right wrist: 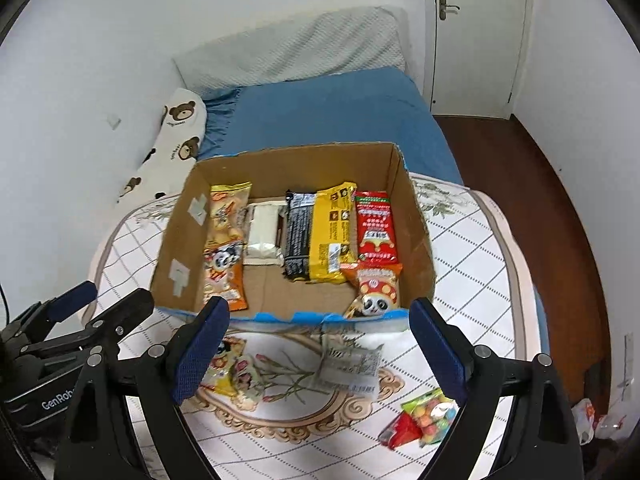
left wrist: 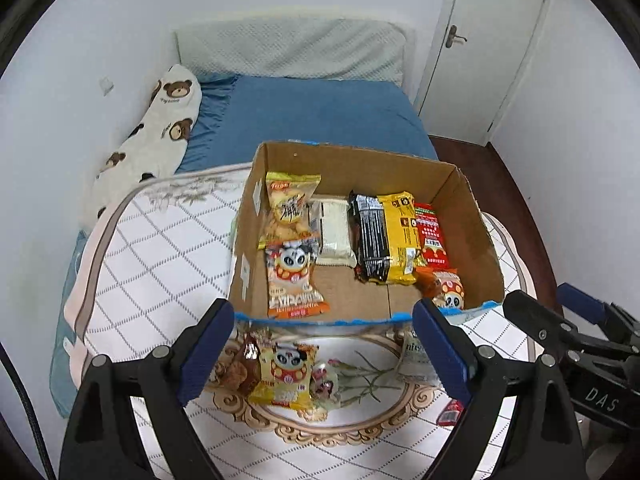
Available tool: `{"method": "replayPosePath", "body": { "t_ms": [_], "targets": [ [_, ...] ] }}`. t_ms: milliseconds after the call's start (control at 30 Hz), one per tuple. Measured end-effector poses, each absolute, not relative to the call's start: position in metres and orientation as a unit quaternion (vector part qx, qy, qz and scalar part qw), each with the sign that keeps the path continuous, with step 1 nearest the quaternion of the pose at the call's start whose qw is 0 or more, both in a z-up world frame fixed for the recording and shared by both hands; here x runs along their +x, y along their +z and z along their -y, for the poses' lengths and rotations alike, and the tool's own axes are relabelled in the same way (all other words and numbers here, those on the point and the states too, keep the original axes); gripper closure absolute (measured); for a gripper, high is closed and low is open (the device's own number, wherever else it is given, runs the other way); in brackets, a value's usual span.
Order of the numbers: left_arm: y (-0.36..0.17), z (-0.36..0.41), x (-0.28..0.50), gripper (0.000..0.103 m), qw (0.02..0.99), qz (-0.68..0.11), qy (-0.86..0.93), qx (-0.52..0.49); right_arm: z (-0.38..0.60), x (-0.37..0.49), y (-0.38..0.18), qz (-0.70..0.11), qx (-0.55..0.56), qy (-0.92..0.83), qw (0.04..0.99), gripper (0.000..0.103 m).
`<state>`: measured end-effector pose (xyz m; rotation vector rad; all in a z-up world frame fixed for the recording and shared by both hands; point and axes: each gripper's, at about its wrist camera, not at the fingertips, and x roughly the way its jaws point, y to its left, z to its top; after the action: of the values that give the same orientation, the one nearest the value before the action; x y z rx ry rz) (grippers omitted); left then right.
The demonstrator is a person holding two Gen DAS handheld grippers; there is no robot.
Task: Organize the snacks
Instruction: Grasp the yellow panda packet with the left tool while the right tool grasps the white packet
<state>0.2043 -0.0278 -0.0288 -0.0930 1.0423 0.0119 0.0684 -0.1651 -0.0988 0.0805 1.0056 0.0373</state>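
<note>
An open cardboard box (left wrist: 476, 216) (right wrist: 180, 232) stands on a quilted mat and holds several snack packs in rows: orange panda packs (left wrist: 294, 280), a white pack (left wrist: 334, 232), a black and a yellow pack (right wrist: 320, 236), a red pack (right wrist: 376, 226). In front of the box lie a yellow panda pack (left wrist: 286, 376), a small pink pack (right wrist: 246, 378), a clear printed pack (right wrist: 350, 364) and a candy bag (right wrist: 426, 416). My left gripper (left wrist: 324, 352) is open above the yellow panda pack. My right gripper (right wrist: 320, 350) is open above the clear pack.
The mat (left wrist: 160, 248) lies on a bed with a blue sheet (left wrist: 320, 116). A bear-print pillow (left wrist: 160, 136) lies along the left wall. A white door (left wrist: 492, 40) and dark wooden floor (right wrist: 520, 168) are at the right.
</note>
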Motion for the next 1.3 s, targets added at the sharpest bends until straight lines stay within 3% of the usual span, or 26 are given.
{"method": "replayPosePath", "body": {
  "t_ms": [167,400,767,967,1067,1100,1133,1300],
  "targets": [
    [-0.057,0.008,0.19,0.012,0.84,-0.535,0.022,-0.088,0.167,0.054,-0.116,-0.502,0.054,0.024,0.863,0.01],
    [-0.147,-0.031,0.177,0.012,0.761,-0.622,0.064,-0.171,0.187,0.061,-0.195,-0.574,0.093,0.016,0.813,0.01],
    [-0.225,0.016,0.214,0.012,0.733,-0.68,0.034,-0.011,0.207,0.094,-0.299,-0.653,0.093,-0.004,0.752,0.01],
    [-0.249,0.039,0.23,0.012,0.722,-0.692,0.024,0.017,0.201,0.107,-0.334,-0.685,0.084,-0.009,0.724,0.01],
    [-0.251,0.042,0.229,0.032,0.729,-0.684,0.022,0.015,0.199,0.108,-0.342,-0.685,0.073,-0.021,0.725,0.01],
    [-0.251,0.042,0.228,0.044,0.73,-0.683,0.023,0.012,0.199,0.107,-0.342,-0.684,0.073,-0.022,0.725,0.016],
    [-0.251,0.042,0.226,0.047,0.729,-0.684,0.025,0.01,0.199,0.106,-0.342,-0.684,0.076,-0.019,0.725,0.027],
    [-0.251,0.033,0.198,0.048,0.724,-0.688,0.035,-0.021,0.191,0.091,-0.342,-0.688,0.054,-0.002,0.723,0.034]
  ]
}}
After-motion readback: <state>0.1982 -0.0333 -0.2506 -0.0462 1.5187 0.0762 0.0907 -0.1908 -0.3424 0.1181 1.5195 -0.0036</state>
